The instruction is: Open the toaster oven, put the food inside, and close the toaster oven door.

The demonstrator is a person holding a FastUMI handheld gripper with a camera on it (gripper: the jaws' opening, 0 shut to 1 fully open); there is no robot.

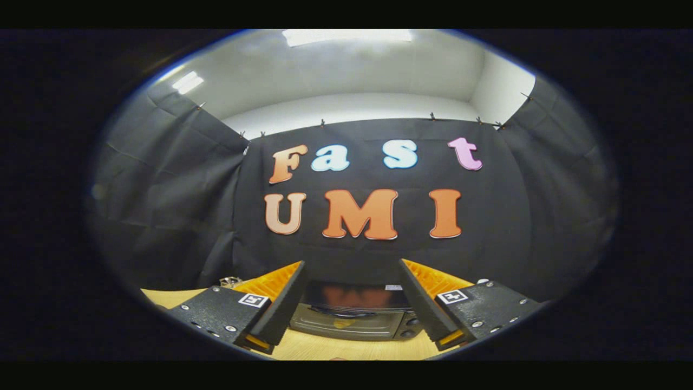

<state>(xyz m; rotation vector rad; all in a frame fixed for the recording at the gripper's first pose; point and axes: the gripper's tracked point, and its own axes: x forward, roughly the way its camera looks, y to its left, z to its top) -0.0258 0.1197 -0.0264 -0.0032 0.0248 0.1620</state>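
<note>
Hand-held gripper (354, 303) spread wide, holding nothing; toaster oven (352, 319) sits on bench (325, 349) ahead between the fingers, door closed; wide spread probably suits reaching its handle.

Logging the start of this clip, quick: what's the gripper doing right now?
Gripper: open, holding nothing; fingers spread wide, with the toaster oven seen between and beyond them, its door shut.
</note>
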